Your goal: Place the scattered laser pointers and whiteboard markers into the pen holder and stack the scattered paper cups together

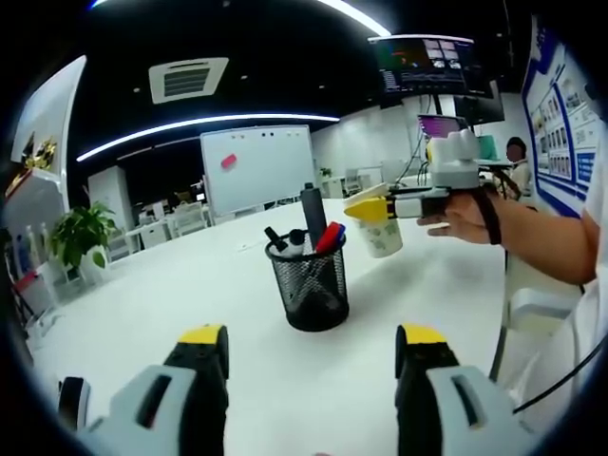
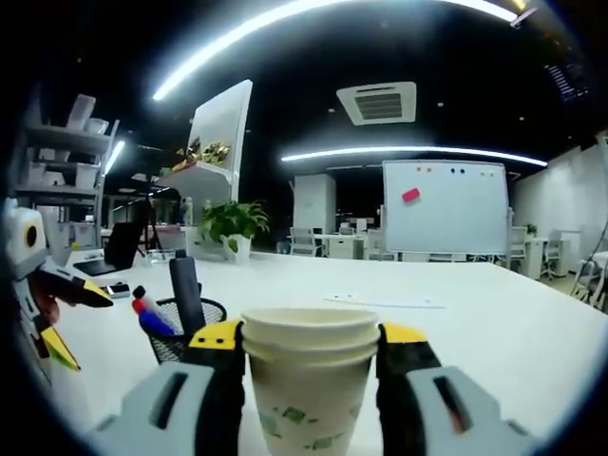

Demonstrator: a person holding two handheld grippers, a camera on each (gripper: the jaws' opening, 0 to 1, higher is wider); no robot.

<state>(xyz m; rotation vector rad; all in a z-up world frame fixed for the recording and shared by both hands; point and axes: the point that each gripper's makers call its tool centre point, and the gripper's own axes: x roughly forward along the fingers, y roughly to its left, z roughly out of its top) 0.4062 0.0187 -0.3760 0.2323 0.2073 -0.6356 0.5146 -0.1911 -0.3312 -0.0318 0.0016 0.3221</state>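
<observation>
Paper cups (image 2: 309, 380), stacked and pinched between the jaws of the right tool (image 2: 306, 344), held up over the white bench (image 1: 237, 275) near the full mesh pen holder (image 1: 309, 285), left tool (image 1: 312, 350) wide apart and empty, probably only setting the stack down left.

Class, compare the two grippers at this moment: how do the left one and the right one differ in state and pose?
The left gripper is open, its jaws wide apart with nothing between them; the right gripper is shut on the stacked paper cups. The left gripper sits low over the white table; the right gripper is lifted beside the mesh pen holder. Both have yellow-tipped black jaws.
</observation>
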